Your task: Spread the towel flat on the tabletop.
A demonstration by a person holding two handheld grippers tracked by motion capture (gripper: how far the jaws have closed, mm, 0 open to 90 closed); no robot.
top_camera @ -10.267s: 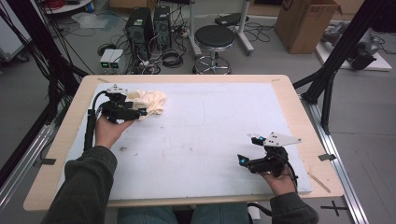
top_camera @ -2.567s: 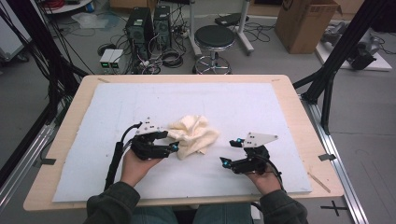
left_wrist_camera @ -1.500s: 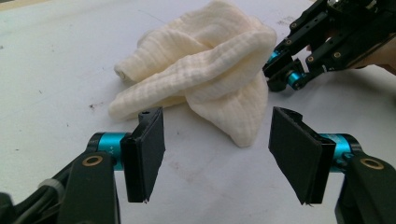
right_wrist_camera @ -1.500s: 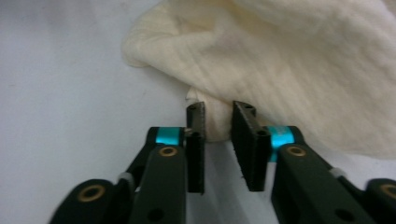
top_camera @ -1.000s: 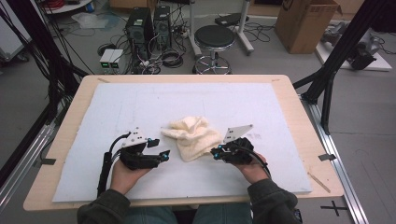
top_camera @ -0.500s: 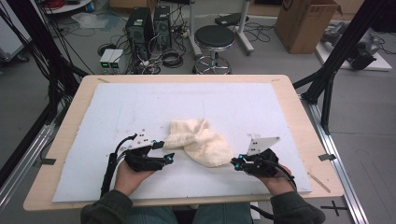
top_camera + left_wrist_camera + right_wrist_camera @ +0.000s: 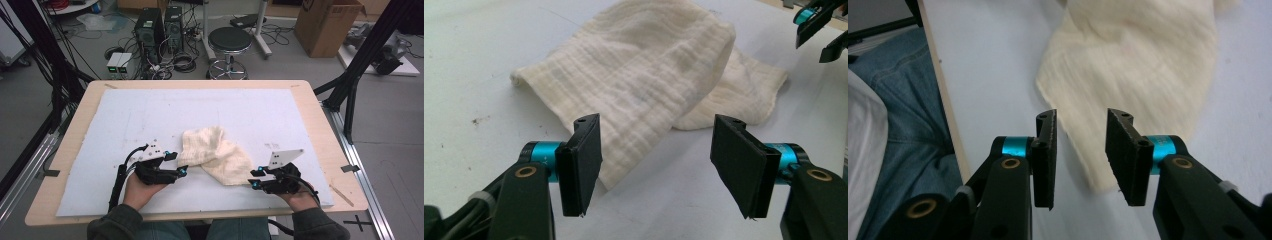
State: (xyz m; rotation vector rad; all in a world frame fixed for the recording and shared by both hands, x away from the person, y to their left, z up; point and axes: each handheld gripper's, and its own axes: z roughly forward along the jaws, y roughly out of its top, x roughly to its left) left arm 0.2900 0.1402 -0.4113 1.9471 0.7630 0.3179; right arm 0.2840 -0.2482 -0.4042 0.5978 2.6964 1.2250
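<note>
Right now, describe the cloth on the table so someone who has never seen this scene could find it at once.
On the wooden table, a white mat covers most of the top. Near its front edge, between the left gripper and the right gripper, lies the cream cloth. It is the one soft, crumpled thing there, ribbed in weave and loosely folded over itself.

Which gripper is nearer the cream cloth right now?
Left, narrowly. The left gripper sits open at the cream cloth's left edge, one pad by its hem. The right gripper, jaws just opened, stands just off the cloth's near right corner, gripping nothing.
</note>
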